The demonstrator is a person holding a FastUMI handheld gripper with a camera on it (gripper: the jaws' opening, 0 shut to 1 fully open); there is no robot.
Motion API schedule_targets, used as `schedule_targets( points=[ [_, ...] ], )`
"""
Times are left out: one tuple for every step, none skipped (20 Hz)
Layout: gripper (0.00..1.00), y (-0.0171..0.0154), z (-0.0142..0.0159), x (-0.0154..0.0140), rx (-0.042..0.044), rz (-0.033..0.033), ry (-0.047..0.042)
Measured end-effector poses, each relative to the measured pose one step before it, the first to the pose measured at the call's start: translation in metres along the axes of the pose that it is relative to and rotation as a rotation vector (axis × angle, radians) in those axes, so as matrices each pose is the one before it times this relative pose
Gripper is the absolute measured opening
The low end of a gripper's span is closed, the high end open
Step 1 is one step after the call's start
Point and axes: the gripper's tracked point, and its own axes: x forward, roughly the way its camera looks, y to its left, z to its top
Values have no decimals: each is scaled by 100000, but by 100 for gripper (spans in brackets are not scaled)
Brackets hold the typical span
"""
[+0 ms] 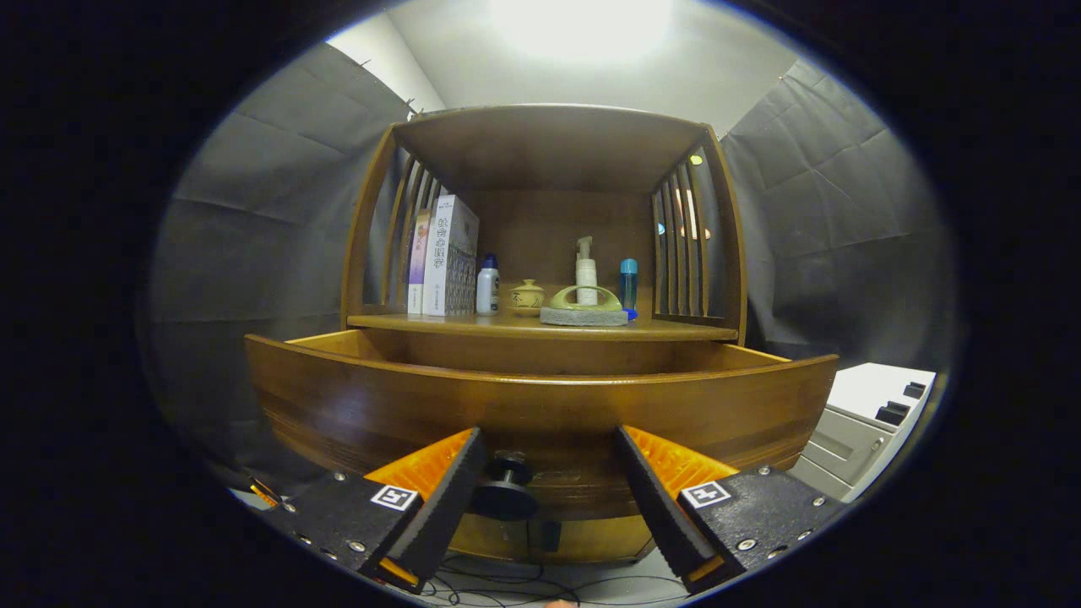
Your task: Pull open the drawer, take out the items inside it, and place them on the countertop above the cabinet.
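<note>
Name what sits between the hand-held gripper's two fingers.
In the gripper view, the drawer's round knob sits between the open hand-held gripper fingers, close to one finger.

Brown wooden drawer (540,405), black knob (505,490), blue-capped white bottle (487,285).

The gripper (549,460) has two wedge-shaped fingers with ribbed inner faces, on dark screw-studded mounts that each carry a square black-and-white marker

booth | mock home | wooden cabinet (540,253), books (446,255), toiletry bottles (586,272)
</note>
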Motion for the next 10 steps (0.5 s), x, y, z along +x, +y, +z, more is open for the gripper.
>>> schedule_targets(
  points=[
    [97,44,147,455,772,-30,-204],
    [97,25,387,373,197,-187,-883],
    [98,-84,-196,615,282,-204,1192],
    [98,33,-170,315,374,191,433],
    [98,80,99,572,114,-162,-136],
    [98,-4,78,332,164,-96,512],
    [98,25,-7,672,-86,-108,-222],
    [98,33,-34,416,-67,-7,293],
    [98,-58,66,394,32,-32,-156],
    [98,18,-29,453,-25,-50,92]
  ],
)
